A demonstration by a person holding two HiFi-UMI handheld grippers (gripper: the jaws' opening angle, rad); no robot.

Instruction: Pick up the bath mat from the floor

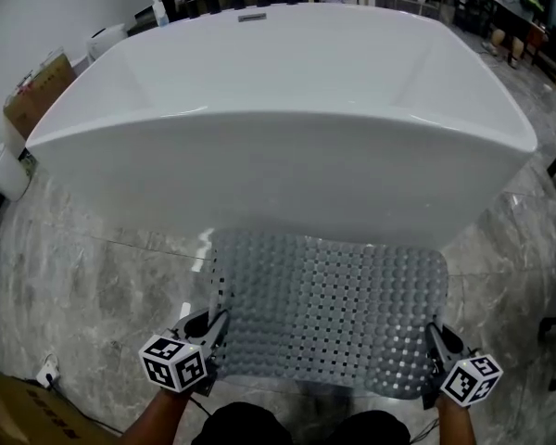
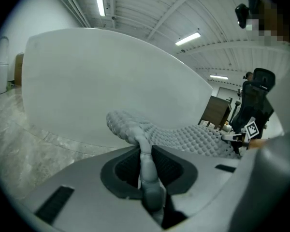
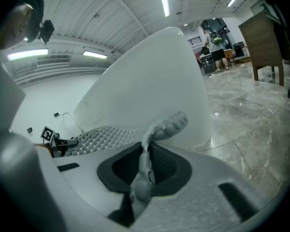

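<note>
My left gripper (image 1: 215, 328) and right gripper (image 1: 433, 340) each clamped a lower corner of the bath mat (image 1: 329, 309), stretched left-to-right between them

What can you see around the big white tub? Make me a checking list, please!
Surface: shiny grey marble-look floor.
Job's things: grey bumpy bath mat in front of the white bathtub, its near edge pinched up.
Clutter: one cardboard box beside the tub, another box at lower left.
Grippers: left tongs and right tongs each shut on a mat corner.
Cables: what looks like a small white plug with cord on the floor.
Surroundings: white wall, ceiling strip lights, furniture beyond the tub.
</note>
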